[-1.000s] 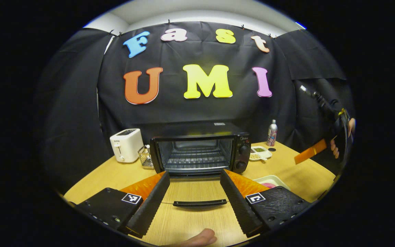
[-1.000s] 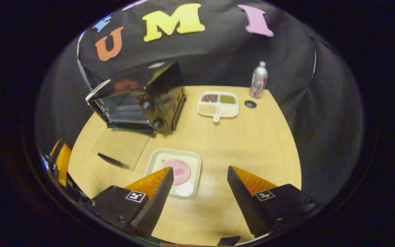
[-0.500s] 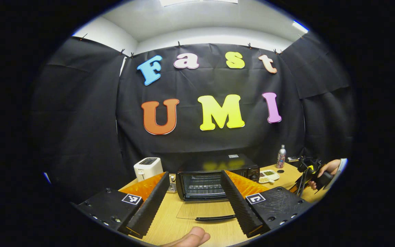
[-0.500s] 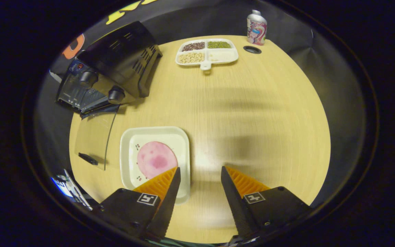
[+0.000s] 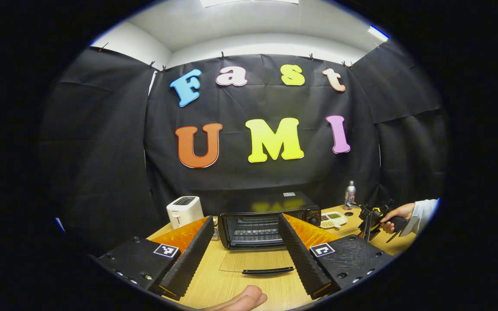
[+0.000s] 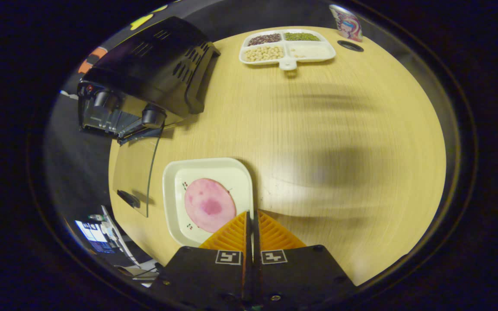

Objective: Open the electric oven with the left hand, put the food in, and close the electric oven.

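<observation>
From the left gripper view I see the electric oven (image 5: pixel 270 220) at lower centre with its glass door (image 5: pixel 257 261) folded down flat onto the tabletop (image 5: pixel 231 287), so I judge step 1 of 3 done. My left claw (image 5: pixel 244 255) hangs wide apart and holds nothing, set back from the door handle. In the right gripper view the food (image 6: pixel 209 205), a round pink slice, lies on the white plate (image 6: pixel 175 181) at lower centre-left of the frame, near the open door and not yet in the oven. My right claw (image 6: pixel 251 229) is pinched narrow on the plate's right rim, which appears caught between the fingers. I read this as the pickup of the plate; carrying it into the oven cavity and swinging the door shut are both left.
</observation>
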A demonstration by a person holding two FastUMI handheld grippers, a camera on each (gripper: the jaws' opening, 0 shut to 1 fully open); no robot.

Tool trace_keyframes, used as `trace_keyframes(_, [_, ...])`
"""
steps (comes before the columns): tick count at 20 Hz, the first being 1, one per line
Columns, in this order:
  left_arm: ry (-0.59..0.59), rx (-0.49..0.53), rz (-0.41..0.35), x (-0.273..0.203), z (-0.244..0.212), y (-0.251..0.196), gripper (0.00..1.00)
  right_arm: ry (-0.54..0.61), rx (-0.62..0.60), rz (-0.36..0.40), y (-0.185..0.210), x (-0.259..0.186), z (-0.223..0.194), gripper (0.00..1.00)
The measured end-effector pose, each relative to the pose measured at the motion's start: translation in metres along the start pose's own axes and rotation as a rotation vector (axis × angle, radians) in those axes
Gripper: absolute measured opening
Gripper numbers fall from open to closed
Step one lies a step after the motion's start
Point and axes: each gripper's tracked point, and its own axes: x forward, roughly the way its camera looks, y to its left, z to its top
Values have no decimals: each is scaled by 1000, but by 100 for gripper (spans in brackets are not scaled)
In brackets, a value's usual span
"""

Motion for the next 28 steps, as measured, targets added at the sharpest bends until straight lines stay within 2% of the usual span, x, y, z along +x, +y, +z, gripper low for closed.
trace_keyframes(4, [-23, -11, 10, -7, 10, 7, 94, -7, 92, 155, 0, 0, -10, 4])
trace_keyframes(5, [-23, -15, 11, -9, 11, 8, 94, 0, 116, 194, -1, -3, -14, 1])
trace_keyframes(8, [-19, -24, 12, -10, 11, 8, 94, -10, 159, 252, -9, -6, -20, 4])
trace_keyframes(10, [-19, -28, 8, -11, 12, 6, 94, -23, 185, 270, -15, -11, -23, 0])
trace_keyframes(13, [-13, -32, 4, -10, 11, 6, 94, -48, 214, 289, -25, -23, -27, 4])
trace_keyframes(14, [-13, -27, 4, -11, 11, 6, 94, -63, 215, 292, -27, -29, -26, 0])
trace_keyframes(19, [-18, -13, 2, -13, 15, 11, 95, -145, 214, 281, -25, -67, -23, 0])
trace_keyframes(20, [-20, -10, 3, -11, 15, 13, 95, -163, 214, 273, -21, -73, -22, 4])
trace_keyframes(21, [-24, -6, -1, -12, 16, 15, 95, -179, 213, 270, -16, -79, -21, 0])
trace_keyframes(24, [-28, 7, -1, -13, 17, 20, 95, -210, 194, 286, 10, -95, -24, 0])
trace_keyframes(25, [-29, 10, 3, -14, 16, 23, 95, -220, 180, 292, 17, -99, -27, 4])
trace_keyframes(26, [-31, 10, 10, -15, 16, 26, 95, -224, 166, 294, 27, -103, -28, 0])
trace_keyframes(28, [-34, 9, 17, -18, 15, 34, 95, -221, 134, 303, 50, -107, -31, 0])
